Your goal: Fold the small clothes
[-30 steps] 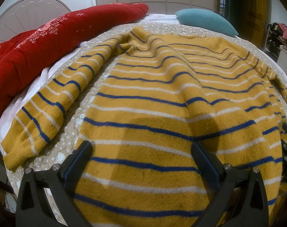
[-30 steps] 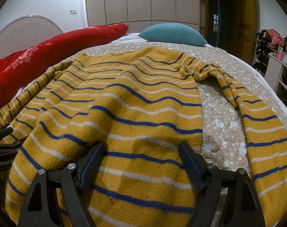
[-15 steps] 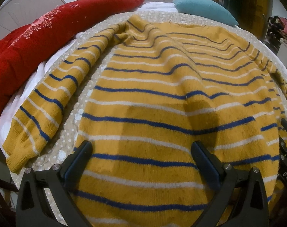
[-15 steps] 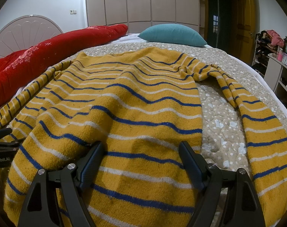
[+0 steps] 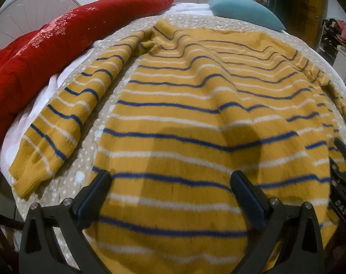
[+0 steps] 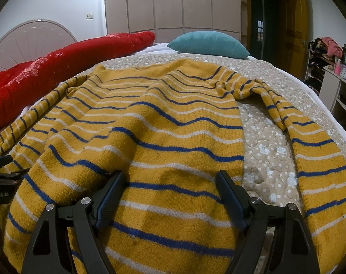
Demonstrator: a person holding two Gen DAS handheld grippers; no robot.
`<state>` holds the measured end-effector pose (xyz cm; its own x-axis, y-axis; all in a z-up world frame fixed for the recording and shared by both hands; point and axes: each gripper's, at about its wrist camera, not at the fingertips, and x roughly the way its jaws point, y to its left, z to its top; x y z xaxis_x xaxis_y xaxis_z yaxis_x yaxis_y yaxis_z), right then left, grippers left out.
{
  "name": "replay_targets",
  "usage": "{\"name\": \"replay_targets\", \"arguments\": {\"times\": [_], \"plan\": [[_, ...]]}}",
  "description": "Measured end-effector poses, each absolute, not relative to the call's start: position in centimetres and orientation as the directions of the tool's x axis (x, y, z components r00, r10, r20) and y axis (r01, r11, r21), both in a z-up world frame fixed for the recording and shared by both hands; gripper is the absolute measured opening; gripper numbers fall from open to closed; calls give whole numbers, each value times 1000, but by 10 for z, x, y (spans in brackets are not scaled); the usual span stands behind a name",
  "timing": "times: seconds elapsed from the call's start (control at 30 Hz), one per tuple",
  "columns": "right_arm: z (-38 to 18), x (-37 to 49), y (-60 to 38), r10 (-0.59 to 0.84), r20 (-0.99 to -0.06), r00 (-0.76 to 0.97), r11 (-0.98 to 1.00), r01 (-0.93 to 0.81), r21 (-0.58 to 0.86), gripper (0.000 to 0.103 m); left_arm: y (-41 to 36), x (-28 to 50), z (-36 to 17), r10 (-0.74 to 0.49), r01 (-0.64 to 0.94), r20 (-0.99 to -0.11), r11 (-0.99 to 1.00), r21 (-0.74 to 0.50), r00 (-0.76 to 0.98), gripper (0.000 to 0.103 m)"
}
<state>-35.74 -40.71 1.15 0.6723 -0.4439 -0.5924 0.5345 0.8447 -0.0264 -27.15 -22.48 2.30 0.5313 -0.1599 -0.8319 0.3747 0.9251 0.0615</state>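
The striped sweater (image 5: pixel 195 118) lies spread flat on the bed (image 6: pixel 271 150), its collar toward the teal pillow (image 6: pixel 209 43). The left gripper (image 5: pixel 170 196) and right gripper (image 6: pixel 170 194) hover over its hem, jaws wide, nothing held. Best pinch both hem corners evenly, gathering both knit layers, before folding toward the pillow

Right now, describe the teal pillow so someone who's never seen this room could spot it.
Start at the bed with the dotted beige cover, where a yellow striped sweater lies spread out. Look past the sweater's neckline to the far end of the bed: the pillow lies there, just right of the long red quilt. It is the only plain teal thing there, with no stripes or print.
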Motion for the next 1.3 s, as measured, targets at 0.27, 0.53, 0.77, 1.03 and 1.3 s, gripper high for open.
{"name": "replay_targets", "arguments": {"times": [0.27,0.53,0.77,1.03,1.3], "plan": [[44,-400,-399,-428,-588,686,858,513,-26,86,-200,-300,44,-239,383,-841,923,-40,486,103],[65,-508,-448,-542,-572,616,756,654,-12,89,-181,-314,56,-320,366,-821,919,-148,472,103],[36,-505,-435,-539,-607,584,807,564,-175,89,-189,-323,63,-344,405,-810,903,-146,475,103],[61,-531,-496,-561,-595,575,755,651,-82,12,-170,-327,85,-342,380,-776,914,-143,530,103],[143,-651,-656,-694,-516,502,375,864,336,3,-169,-328,91,-383,392,-754,902,-181,533,103]]}}
